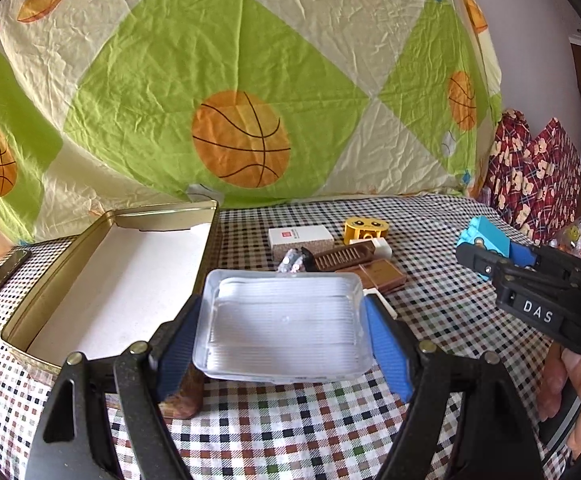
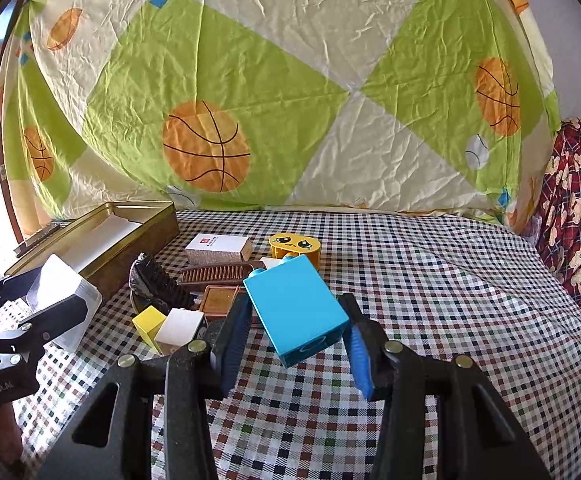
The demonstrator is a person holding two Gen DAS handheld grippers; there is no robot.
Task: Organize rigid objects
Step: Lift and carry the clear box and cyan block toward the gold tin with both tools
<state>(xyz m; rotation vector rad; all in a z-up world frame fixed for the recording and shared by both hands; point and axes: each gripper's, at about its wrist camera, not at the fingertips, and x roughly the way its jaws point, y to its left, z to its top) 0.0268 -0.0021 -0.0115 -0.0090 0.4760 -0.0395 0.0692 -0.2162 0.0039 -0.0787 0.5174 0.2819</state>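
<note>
My left gripper [image 1: 282,340] is shut on a clear plastic box [image 1: 284,328] and holds it above the checked tablecloth, just right of the open gold tin [image 1: 106,280]. My right gripper [image 2: 296,344] is shut on a tilted blue toy block [image 2: 296,308], raised off the cloth; it also shows in the left wrist view [image 1: 486,246]. A pile lies between them: a white carton [image 2: 218,250], a yellow face block [image 2: 294,248], a brown comb [image 2: 218,274], a brown flat case [image 2: 218,300], a dark brush [image 2: 158,284], a small yellow block [image 2: 148,322] and a white block [image 2: 180,330].
The tin [image 2: 90,240] stands at the table's left with a white lining. A basketball-print sheet [image 1: 242,80] hangs behind the table. Red patterned cloth [image 2: 574,208] lies at the right edge. A dark flat object [image 1: 4,276] rests left of the tin.
</note>
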